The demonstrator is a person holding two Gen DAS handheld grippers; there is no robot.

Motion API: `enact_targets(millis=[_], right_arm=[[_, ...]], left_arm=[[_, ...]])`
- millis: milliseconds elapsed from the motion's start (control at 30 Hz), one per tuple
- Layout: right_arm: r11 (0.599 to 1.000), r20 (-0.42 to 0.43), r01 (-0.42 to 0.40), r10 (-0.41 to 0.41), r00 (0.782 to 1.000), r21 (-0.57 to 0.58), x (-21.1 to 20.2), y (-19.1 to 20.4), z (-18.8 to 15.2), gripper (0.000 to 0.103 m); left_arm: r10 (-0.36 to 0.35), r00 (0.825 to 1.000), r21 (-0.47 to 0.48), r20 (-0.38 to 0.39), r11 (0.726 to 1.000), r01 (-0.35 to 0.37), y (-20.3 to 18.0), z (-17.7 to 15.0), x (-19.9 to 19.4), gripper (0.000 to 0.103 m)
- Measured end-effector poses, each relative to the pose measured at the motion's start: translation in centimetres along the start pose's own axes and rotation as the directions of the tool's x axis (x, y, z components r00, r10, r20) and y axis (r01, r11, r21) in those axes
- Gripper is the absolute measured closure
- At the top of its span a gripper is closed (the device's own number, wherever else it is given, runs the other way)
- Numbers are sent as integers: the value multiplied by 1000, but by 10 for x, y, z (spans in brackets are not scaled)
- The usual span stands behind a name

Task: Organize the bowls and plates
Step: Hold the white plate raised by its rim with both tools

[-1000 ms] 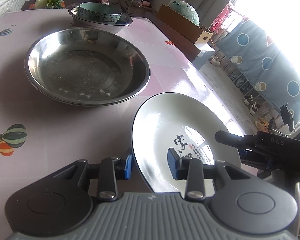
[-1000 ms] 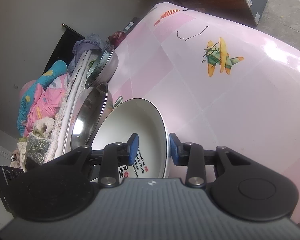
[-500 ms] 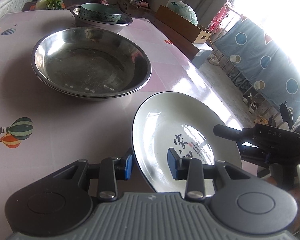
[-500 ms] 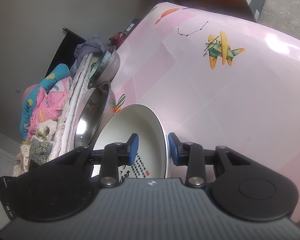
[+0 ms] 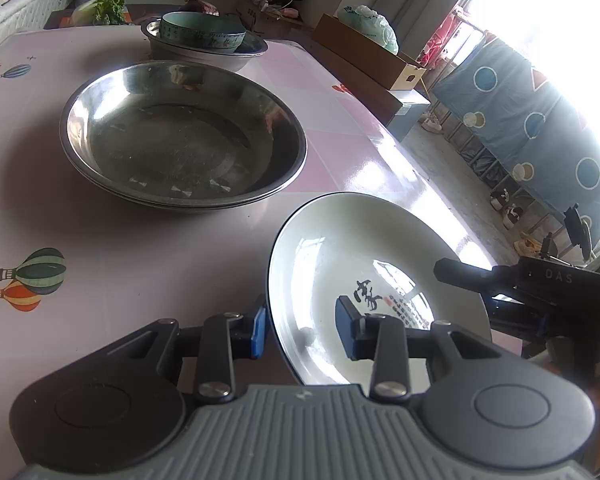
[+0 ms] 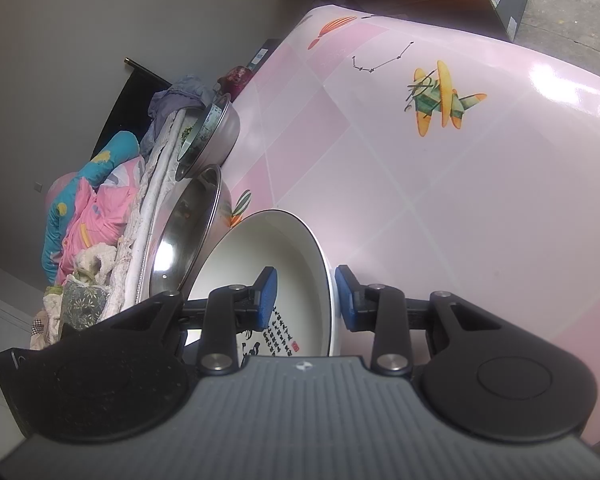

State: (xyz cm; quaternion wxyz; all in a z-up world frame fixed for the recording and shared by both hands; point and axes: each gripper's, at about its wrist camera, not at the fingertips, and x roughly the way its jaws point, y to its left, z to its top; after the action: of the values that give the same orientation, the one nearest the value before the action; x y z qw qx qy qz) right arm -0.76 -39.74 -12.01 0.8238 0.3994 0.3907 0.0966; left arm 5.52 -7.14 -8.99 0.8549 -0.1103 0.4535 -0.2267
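A white plate [image 5: 340, 248] with black calligraphy hangs tilted just above the pink table [image 5: 100, 240], near its right edge. My left gripper [image 5: 302, 330] is shut on its near rim, one blue pad inside and one outside. My right gripper [image 6: 306, 298] is shut on the plate [image 6: 268, 256] from the opposite side, and it shows as a black arm [image 5: 472, 292] at the plate's right. Beyond the plate sits a wide steel basin [image 5: 180, 136], which looks like two nested. Farther back a green patterned bowl [image 5: 202, 34] rests inside a smaller steel bowl [image 5: 204, 54].
The table drops off to a floor on the right, where a cardboard box [image 5: 372, 56] and a blue spotted cloth [image 5: 540, 128] stand. Leafy greens [image 5: 108, 8] lie behind the table. Piled bedding [image 6: 88, 208] lies past the basin [image 6: 188, 224].
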Motion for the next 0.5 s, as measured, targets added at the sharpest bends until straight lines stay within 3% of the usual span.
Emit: enact_targets(millis=[500], right_arm=[[1000,0,2,-2,1000,-2,1,1,0,71]], left_arm=[[1,1000,-1,0,1000,-1,0,0,0,66]])
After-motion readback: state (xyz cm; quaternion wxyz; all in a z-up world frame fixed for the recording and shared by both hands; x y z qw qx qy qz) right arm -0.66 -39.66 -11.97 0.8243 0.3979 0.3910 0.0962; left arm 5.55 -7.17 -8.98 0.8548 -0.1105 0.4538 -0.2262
